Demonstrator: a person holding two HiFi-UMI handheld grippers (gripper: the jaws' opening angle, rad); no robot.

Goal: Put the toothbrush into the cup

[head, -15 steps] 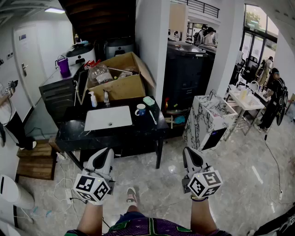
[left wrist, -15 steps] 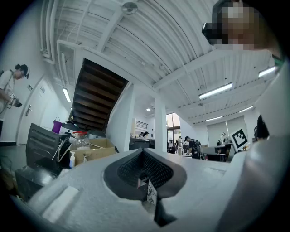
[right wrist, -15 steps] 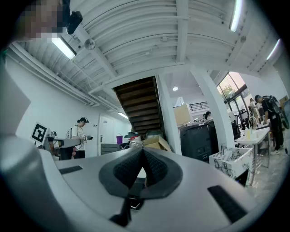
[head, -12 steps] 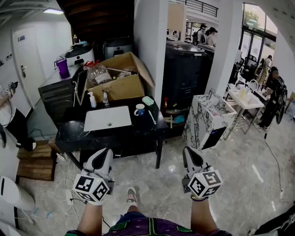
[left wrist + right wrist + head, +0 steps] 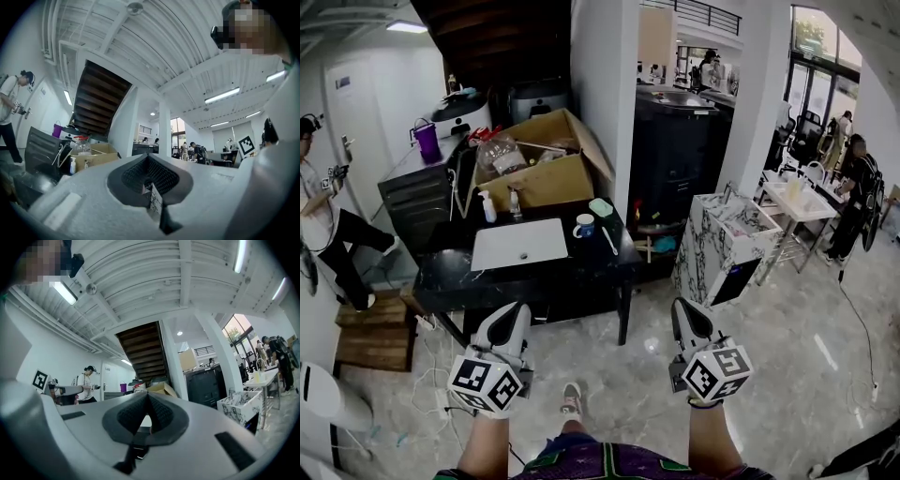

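Note:
A white and blue cup [image 5: 584, 225] stands on the black table [image 5: 581, 267], just right of a white basin [image 5: 519, 242]. The toothbrush [image 5: 609, 239] lies flat on the table to the cup's right. Both grippers hang low in front of me, well short of the table and above the floor. My left gripper [image 5: 514, 314] is shut, its jaws pressed together with nothing between them [image 5: 147, 161]. My right gripper [image 5: 684, 311] is shut and empty as well [image 5: 147, 398]. Neither gripper view shows the cup or the toothbrush.
A green box [image 5: 601, 205] and two small bottles [image 5: 489, 203] sit at the table's back edge, before an open cardboard box [image 5: 534, 164]. A marble-patterned cabinet [image 5: 722, 246] stands right of the table. A person [image 5: 323, 225] stands at far left; a white pillar [image 5: 605, 94] rises behind the table.
The person at the far left has stepped further into view. Both grippers stay almost still and shut.

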